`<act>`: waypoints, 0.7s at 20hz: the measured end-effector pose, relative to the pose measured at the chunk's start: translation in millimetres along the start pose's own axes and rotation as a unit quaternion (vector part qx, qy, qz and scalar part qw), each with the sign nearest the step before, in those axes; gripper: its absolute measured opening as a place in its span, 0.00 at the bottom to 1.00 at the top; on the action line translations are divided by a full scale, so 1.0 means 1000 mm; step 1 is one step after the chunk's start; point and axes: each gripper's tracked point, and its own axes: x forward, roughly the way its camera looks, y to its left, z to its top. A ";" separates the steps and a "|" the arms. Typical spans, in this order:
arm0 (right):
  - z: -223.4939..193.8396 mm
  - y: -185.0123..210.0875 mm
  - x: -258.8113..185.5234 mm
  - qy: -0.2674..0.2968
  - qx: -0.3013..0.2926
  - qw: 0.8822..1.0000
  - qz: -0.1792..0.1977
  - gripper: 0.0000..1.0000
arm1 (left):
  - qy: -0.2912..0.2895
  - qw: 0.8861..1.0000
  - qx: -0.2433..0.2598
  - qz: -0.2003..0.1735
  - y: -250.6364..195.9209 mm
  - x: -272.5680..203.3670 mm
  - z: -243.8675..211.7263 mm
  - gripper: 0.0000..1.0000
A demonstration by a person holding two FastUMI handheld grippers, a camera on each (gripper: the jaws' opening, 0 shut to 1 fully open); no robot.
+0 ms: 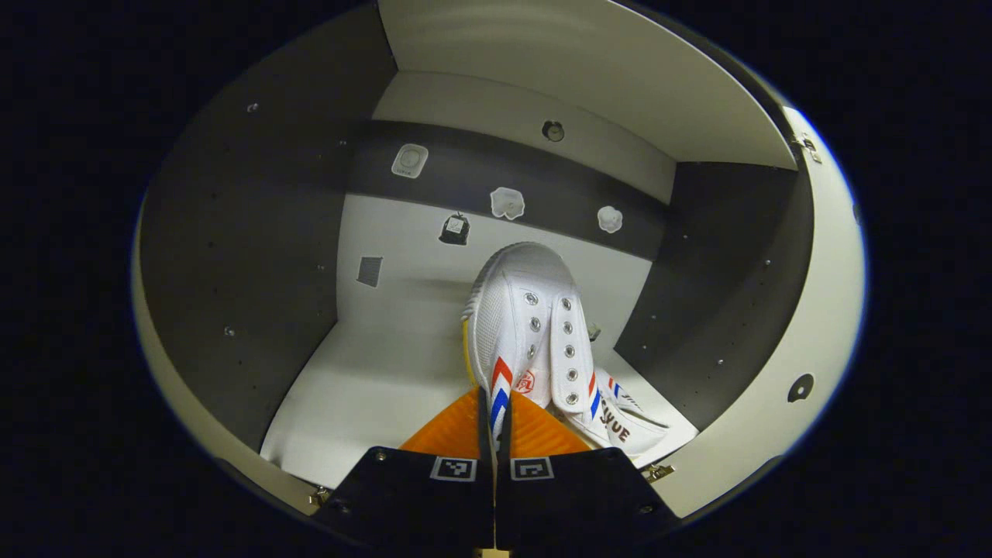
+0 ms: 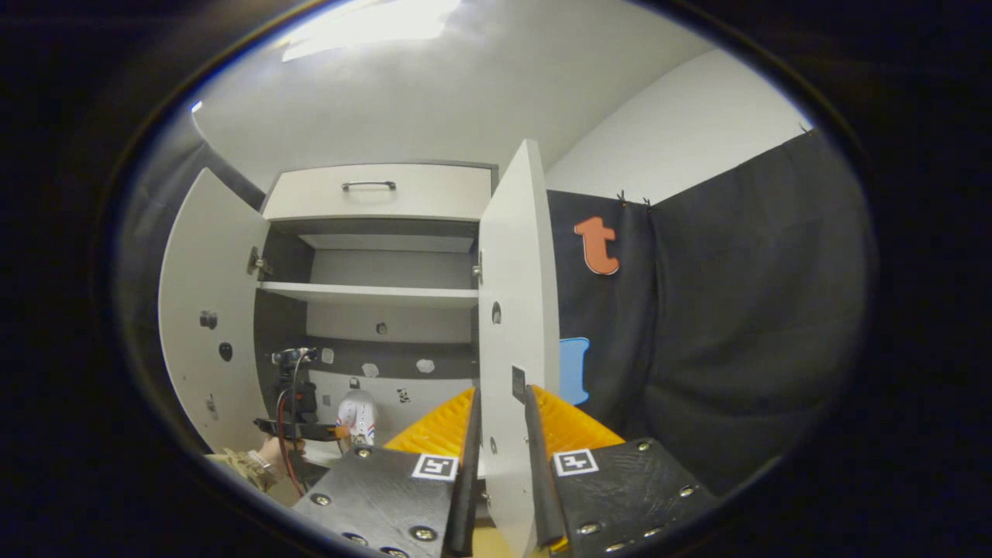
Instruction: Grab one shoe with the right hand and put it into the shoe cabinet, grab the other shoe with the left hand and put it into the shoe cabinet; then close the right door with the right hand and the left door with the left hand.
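Note:
A white lace-up shoe (image 1: 527, 310) with red and blue stripes points toe-first into the shoe cabinet's lower compartment, above its white floor (image 1: 364, 387). My left gripper (image 1: 496, 411) is shut on the shoe's side near the heel. A second matching shoe (image 1: 632, 426) lies on its side at the compartment's front right, touching the held one. In the right gripper view the right gripper (image 2: 502, 418) straddles the free edge of the open right door (image 2: 511, 310), with both fingers against it. Farther left, a hand holds the left gripper (image 2: 310, 426) with the shoe (image 2: 358, 415) in the cabinet.
The left door (image 2: 205, 310) stands wide open. A shelf (image 2: 372, 293) splits the cabinet, and a drawer with a handle (image 2: 369, 185) sits on top. Dark side walls (image 1: 248, 271) close the compartment. Black cloth (image 2: 736, 325) hangs to the right of the cabinet.

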 end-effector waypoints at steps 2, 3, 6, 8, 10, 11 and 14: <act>-0.002 -0.004 0.001 0.003 -0.005 1.000 -0.009 0.30 | 0.014 1.000 0.004 0.003 0.001 0.006 -0.008 0.01; -0.004 -0.007 -0.001 0.006 -0.005 1.000 -0.014 0.30 | 0.013 1.000 0.005 0.003 0.003 0.012 -0.007 0.05; -0.008 -0.020 -0.003 0.011 0.001 1.000 -0.028 0.30 | 0.030 0.999 0.016 0.006 0.007 0.025 -0.016 0.01; -0.009 -0.028 -0.005 0.011 0.001 0.999 -0.039 0.30 | 0.043 0.999 0.024 0.013 0.011 0.032 -0.023 0.02; -0.011 -0.034 -0.007 0.012 0.000 0.999 -0.048 0.30 | 0.049 0.998 0.026 0.013 0.013 0.038 -0.026 0.01; -0.012 -0.036 -0.007 0.014 0.000 0.999 -0.052 0.30 | 0.055 0.998 0.031 0.012 0.014 0.040 -0.029 0.01; -0.017 -0.043 -0.007 0.019 0.001 0.998 -0.060 0.30 | 0.069 0.996 0.042 0.022 0.017 0.046 -0.035 0.01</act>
